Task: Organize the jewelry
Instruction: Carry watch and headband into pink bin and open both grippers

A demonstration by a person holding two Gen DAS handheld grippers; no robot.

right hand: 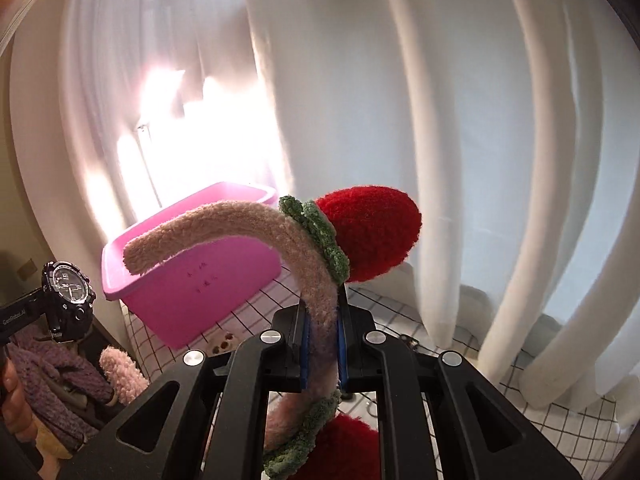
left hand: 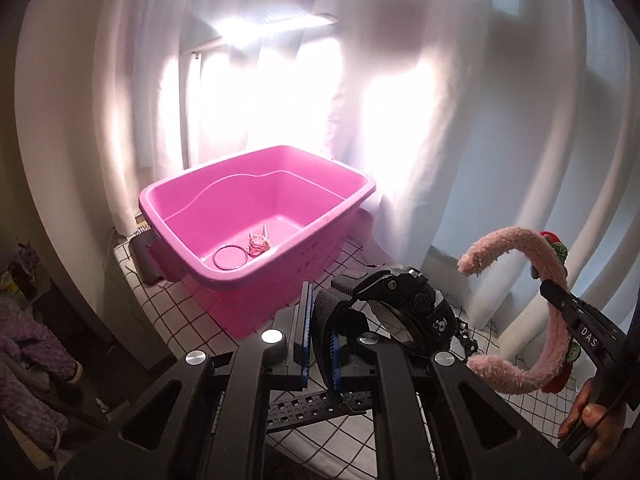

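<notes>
Sitting on checked cloth: pink plastic tub (left hand: 256, 216), already holding ring bangle (left hand: 229, 257) and small pink trinket (left hand: 259, 245). Still being carried outside it: fuzzy strawberry headband (right hand: 304, 248), clamped in right gripper (right hand: 322, 344) fingers; black wristwatch (left hand: 404, 304), strap clamped in left gripper (left hand: 320, 348) fingers. Roughly halfway.

both wrist views face curtain, share pink tub (left hand: 256, 200).

Small pink item (left hand: 259, 245) in basin (left hand: 256, 168): too small to identify. Headband (right hand: 316, 320) lower end: cut off by frame edge.
</notes>
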